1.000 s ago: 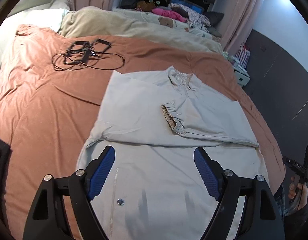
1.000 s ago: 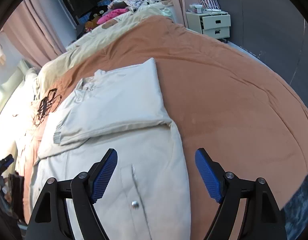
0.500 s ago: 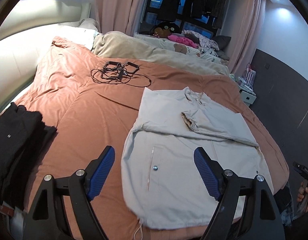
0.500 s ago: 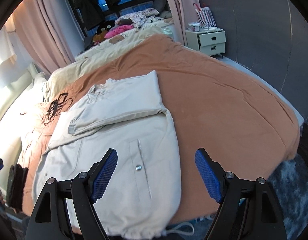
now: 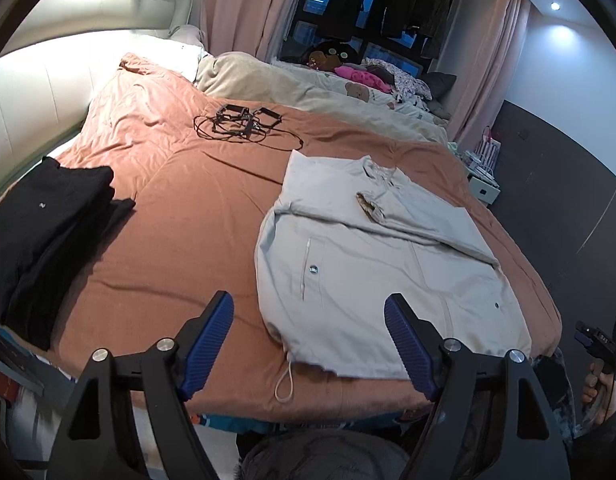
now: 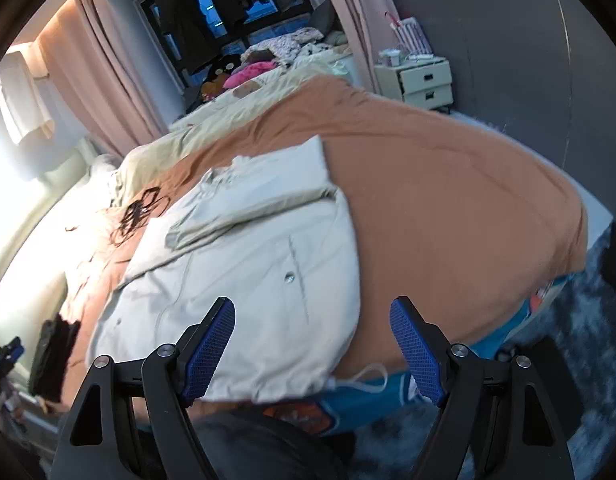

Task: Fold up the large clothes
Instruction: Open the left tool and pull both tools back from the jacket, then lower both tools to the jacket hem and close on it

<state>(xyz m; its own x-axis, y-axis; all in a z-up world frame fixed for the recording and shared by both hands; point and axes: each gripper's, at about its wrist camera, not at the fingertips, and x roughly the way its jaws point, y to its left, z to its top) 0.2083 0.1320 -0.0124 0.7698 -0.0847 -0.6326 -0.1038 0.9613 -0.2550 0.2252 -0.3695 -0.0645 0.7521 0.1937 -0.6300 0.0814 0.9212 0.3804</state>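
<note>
Both tools held off the foot of the bed, nothing between their fingers – pale jacket (image 5: 372, 264) lying partly folded on the rust-orange bedspread (image 5: 180, 216).

The left tool (image 5: 308, 340) has its blue pads spread with the jaws closing a little on empty air; the right tool (image 6: 312, 346) is spread wide and pinches nothing. The jacket lies flat near the foot edge of the bed, collar toward the far side, both sleeves folded across the chest – one elastic cuff (image 5: 368, 206) sits near the middle. Its hem reaches the bed's edge and a white drawstring (image 5: 286, 380) hangs over it. A stack of black clothes (image 5: 44, 232) lies well apart on the left of the bedspread, and a tangle of black cable (image 5: 244, 126) rests beyond the jacket. In the right wrist view the jacket is blurred.
</note>
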